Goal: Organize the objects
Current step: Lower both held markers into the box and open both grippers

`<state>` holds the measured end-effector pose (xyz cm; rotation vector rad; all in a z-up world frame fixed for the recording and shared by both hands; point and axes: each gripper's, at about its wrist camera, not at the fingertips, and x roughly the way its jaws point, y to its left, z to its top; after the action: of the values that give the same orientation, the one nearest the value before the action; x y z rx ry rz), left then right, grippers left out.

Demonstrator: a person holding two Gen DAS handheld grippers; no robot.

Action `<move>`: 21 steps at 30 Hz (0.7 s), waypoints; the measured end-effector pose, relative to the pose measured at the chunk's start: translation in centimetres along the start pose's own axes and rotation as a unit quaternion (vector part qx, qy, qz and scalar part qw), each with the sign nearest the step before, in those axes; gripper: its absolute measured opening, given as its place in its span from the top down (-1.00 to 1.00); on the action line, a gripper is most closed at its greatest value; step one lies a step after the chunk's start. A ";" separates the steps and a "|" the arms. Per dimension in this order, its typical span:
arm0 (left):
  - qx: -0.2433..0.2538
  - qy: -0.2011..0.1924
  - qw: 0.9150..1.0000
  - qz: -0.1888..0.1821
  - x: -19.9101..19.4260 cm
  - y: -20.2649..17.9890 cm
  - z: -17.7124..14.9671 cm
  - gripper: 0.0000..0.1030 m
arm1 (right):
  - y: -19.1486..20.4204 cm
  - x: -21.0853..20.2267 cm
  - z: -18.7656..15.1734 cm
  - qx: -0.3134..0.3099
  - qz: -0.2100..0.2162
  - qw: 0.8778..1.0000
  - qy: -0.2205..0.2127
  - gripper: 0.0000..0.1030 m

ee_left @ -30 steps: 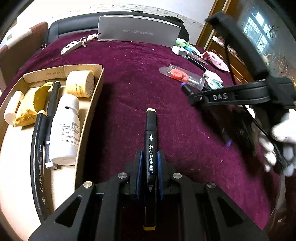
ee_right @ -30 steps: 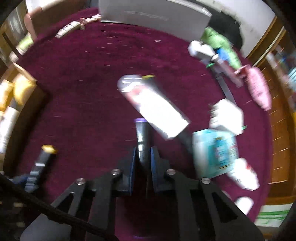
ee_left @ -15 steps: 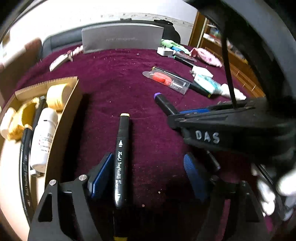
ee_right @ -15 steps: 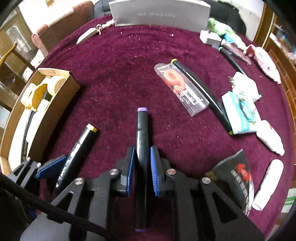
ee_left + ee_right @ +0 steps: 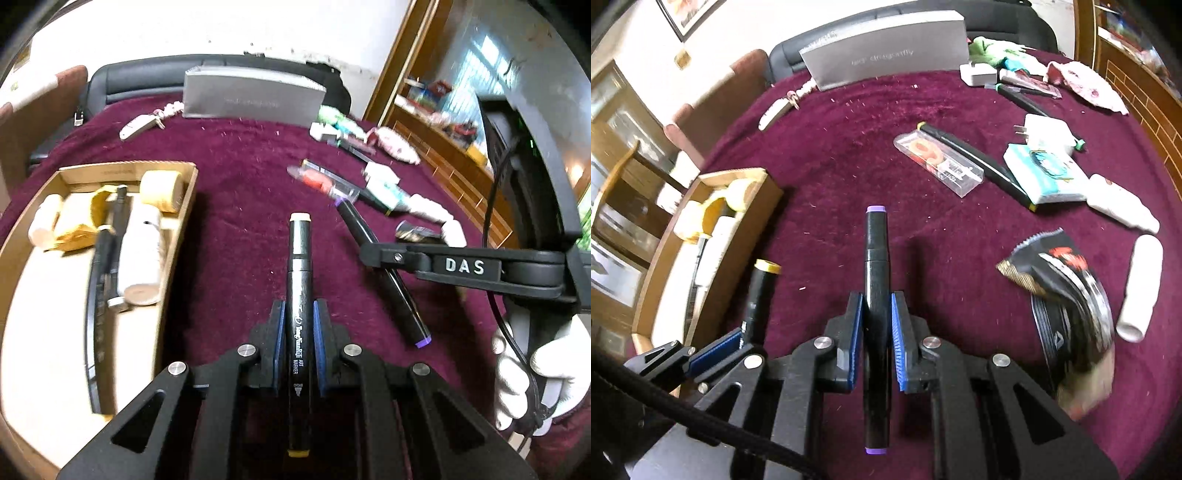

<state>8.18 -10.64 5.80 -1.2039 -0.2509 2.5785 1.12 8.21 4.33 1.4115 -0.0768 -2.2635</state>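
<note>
My left gripper (image 5: 298,314) is shut on a black art marker with a yellow cap (image 5: 300,258) and holds it above the maroon cloth. My right gripper (image 5: 877,306) is shut on a black marker with a purple cap (image 5: 875,251). In the left wrist view the purple marker (image 5: 384,269) hangs in the right gripper to the right. In the right wrist view the yellow marker (image 5: 759,291) shows at lower left. A cardboard tray (image 5: 181,221) to the left holds two black markers, a white bottle (image 5: 142,251) and a tape roll (image 5: 160,186).
On the right of the cloth lie a clear case with an orange ring (image 5: 938,162), another black marker (image 5: 982,162), a white charger (image 5: 1045,133), a teal packet (image 5: 1041,173), a black snack bag (image 5: 1067,291) and white tubes (image 5: 1137,280). A grey box (image 5: 886,51) stands at the back.
My left gripper was open around the yellow marker lying on the cloth; it has shut on it and lifted it. The right gripper still holds the purple marker and has risen.
</note>
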 end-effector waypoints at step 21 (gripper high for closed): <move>-0.071 -0.114 0.989 0.064 -13.8 13.8 -1.2 0.77 | 14.6 -1.5 0.1 -0.053 0.159 0.986 -0.003 0.75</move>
<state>15.05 -28.11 11.18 -0.9969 -0.4253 2.8552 6.83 -4.16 9.85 1.2401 -0.1686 -1.9798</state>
